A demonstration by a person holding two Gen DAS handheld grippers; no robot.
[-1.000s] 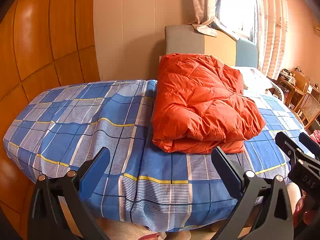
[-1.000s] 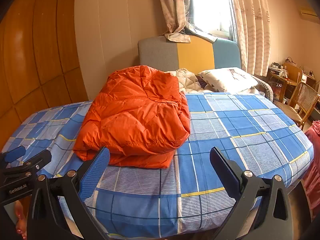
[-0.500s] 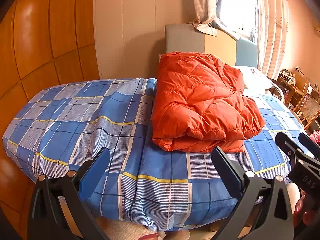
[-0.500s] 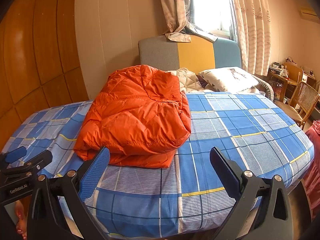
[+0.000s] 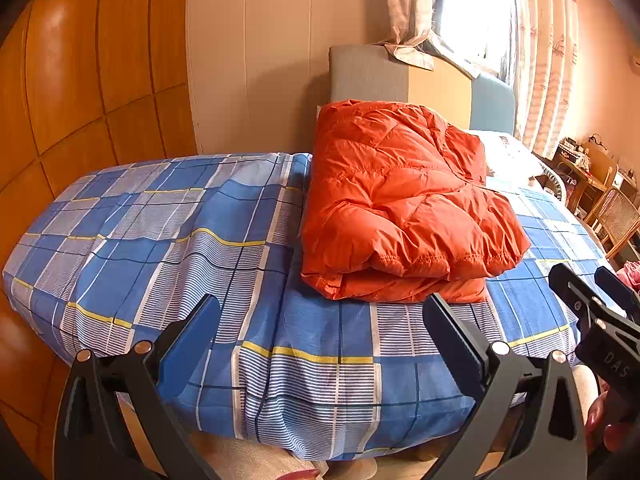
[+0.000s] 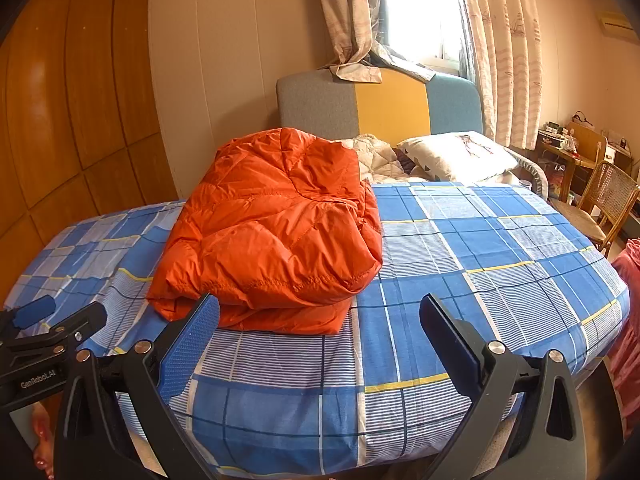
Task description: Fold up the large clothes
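Note:
An orange puffer jacket lies folded in a thick stack on the blue checked bed; the right wrist view shows the jacket left of the bed's middle. My left gripper is open, held off the near edge of the bed, a short way in front of the jacket's lower fold, nothing between its fingers. Also open and empty, my right gripper hovers over the near edge just right of the jacket. Each view catches the other gripper at its side edge.
A wooden panelled wall runs along the left. The grey, yellow and blue headboard, a pillow and a rumpled quilt are at the far end. Right of the bed stand a cane chair and a cluttered desk.
Both grippers have risen or drawn back very slightly; the jacket sits a touch lower in the views. Nothing was grasped or released.

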